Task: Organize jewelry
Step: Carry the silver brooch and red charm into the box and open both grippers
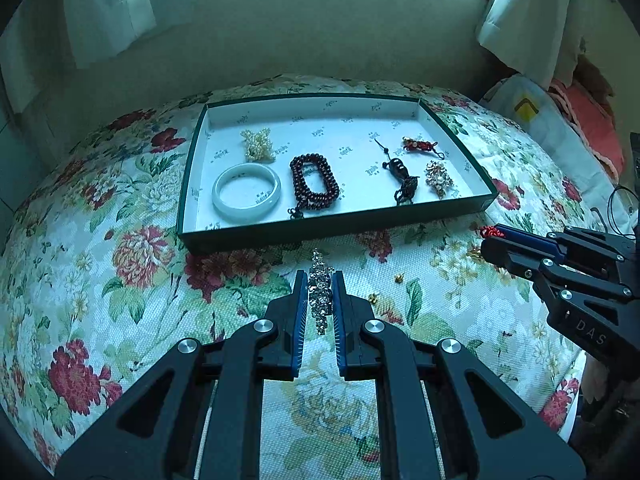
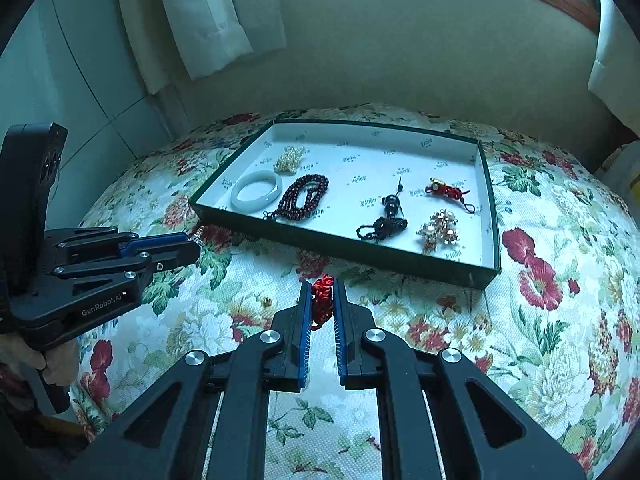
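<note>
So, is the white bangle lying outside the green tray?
No, the white bangle lies inside the green tray, at its left end beside the dark red bead bracelet.

Floral bedspread (image 1: 120,280) — green tray (image 1: 332,228), 2 gold beads (image 1: 398,278).

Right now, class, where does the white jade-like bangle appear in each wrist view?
Left wrist: white bangle lies in the tray's near-left corner, left of centre.
Right wrist: white bangle lies at the tray's left end, upper left of centre.
Shared landmark: dark red bead bracelet beside it.
</note>
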A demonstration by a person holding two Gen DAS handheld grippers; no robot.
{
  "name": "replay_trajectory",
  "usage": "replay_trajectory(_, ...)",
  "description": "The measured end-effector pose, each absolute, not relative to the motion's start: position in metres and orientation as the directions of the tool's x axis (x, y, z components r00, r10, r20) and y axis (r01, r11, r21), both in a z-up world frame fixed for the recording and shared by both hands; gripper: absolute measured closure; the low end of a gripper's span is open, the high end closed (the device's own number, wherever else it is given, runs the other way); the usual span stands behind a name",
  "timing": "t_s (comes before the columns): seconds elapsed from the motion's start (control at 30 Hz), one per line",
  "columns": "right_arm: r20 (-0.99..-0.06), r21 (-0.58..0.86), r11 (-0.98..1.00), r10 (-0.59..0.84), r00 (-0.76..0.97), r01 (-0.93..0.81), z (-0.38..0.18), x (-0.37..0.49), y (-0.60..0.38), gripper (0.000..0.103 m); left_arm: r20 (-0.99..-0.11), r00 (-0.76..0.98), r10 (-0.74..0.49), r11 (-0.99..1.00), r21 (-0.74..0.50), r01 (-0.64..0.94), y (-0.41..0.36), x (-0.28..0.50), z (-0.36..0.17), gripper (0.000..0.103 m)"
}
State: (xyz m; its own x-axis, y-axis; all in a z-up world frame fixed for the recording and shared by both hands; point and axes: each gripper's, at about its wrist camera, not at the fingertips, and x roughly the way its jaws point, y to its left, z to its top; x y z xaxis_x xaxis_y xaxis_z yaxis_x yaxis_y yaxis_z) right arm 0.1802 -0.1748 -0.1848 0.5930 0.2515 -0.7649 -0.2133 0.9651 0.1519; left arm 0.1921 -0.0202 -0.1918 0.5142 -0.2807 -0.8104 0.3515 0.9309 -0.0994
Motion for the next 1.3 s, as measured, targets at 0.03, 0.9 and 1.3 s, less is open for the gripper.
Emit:
replay_trajectory(0.03,-0.76,0.152,0.965,0.251,0.599,-0.213,-0.182,0.185,-0.176,0.093,-0.807,0.519,-0.283,0.93,-0.098,0.355,-0.023,0.196,-0.189,0.091)
replay_trajectory(0.9,-0.793,0.127,0.983,0.179,0.583,-0.13,-0.225,0.36,-0.188,0.093,-0.824,0.527,-0.207,0.943,-0.024,0.333,-0.073,0.374,-0.23,0.091)
replay_trajectory(1.3,-0.815,0.113,0.988,0.152,0.559,-0.104,-0.239,0.373,-0.187,0.091,-0.838,0.517,-0.176,0.953,-0.012,0.304,-0.071,0.386,-0.242,0.063)
